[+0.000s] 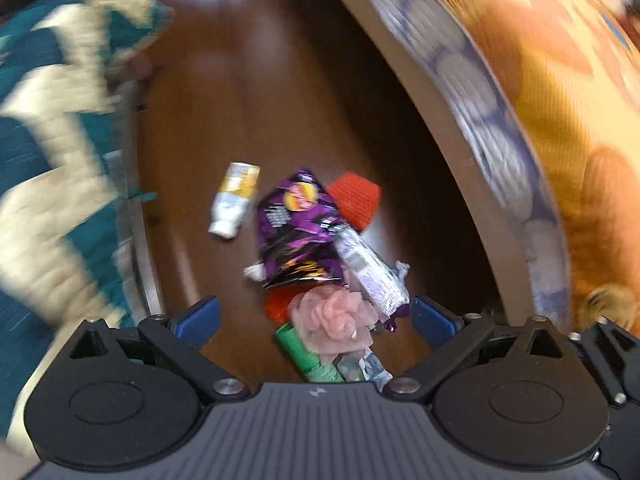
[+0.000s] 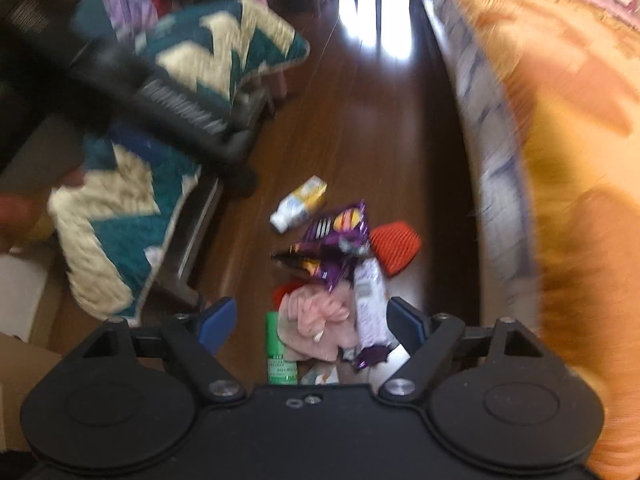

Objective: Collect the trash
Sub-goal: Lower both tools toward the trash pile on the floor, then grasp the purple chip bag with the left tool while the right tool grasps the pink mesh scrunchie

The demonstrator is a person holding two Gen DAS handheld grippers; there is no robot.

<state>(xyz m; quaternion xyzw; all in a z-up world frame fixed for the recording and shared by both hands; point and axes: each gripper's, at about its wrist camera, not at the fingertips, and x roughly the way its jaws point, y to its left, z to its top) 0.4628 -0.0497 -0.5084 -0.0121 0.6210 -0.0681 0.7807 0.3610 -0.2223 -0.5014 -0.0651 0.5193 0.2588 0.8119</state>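
Both grippers — left (image 1: pixel 315 320) and right (image 2: pixel 311 320) — hang spread and empty above the trash on the floor (image 1: pixel 248 112). The pile — purple bag (image 1: pixel 298 232), white tube (image 1: pixel 234 200), green bottle (image 1: pixel 310 360), pink puff (image 1: pixel 336 320) — lies loose, in no container.

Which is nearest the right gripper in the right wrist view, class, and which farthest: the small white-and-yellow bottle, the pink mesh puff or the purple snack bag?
1. Pink mesh puff: between the open fingers of the right gripper, on the floor.
2. Purple snack bag: just beyond the puff, centre.
3. White-and-yellow bottle: farthest, beyond the bag, slightly left.
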